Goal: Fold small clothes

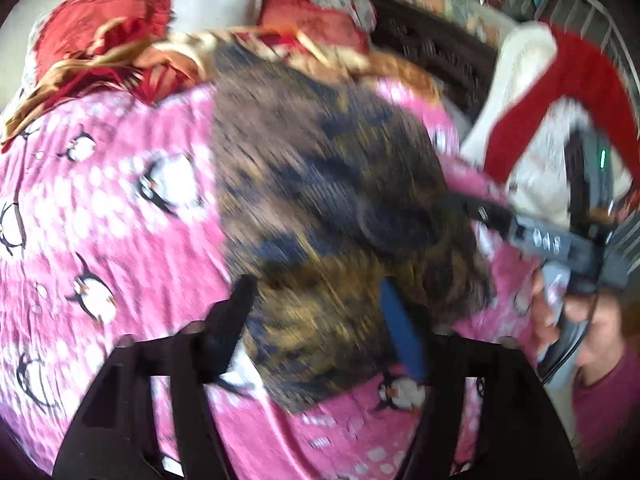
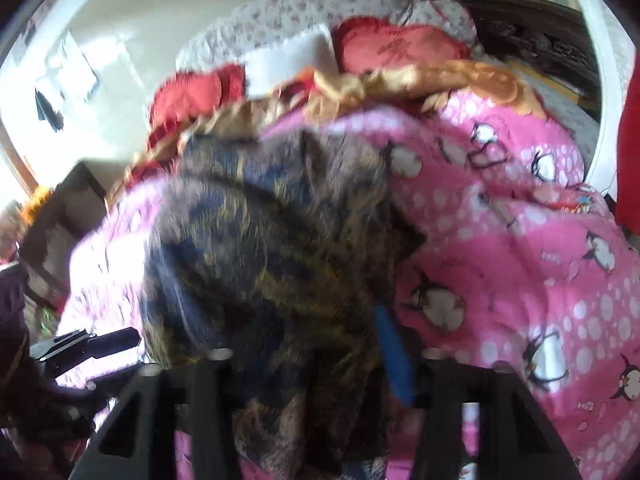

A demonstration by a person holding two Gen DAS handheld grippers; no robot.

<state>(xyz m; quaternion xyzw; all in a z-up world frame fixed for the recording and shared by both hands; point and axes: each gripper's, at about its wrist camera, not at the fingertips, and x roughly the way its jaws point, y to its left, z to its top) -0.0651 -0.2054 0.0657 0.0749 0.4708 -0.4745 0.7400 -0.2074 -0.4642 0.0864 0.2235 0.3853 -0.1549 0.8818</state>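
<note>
The brown garment (image 1: pixel 320 184) lies on the pink blanket (image 1: pixel 100 208) between both released tongs (image 1: pixel 320 312) (image 2: pixel 316 344).

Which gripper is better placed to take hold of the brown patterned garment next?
Probably the left gripper: its open jaws straddle the brown patterned garment at its near edge on the pink penguin blanket. The right gripper sits above bunched cloth, too blurred to judge.

Both views smear with heavy motion blur, daylight glares bright off the pale wall (image 2: pixel 120 40) at upper left, fisheye bending and darkening every corner.
</note>
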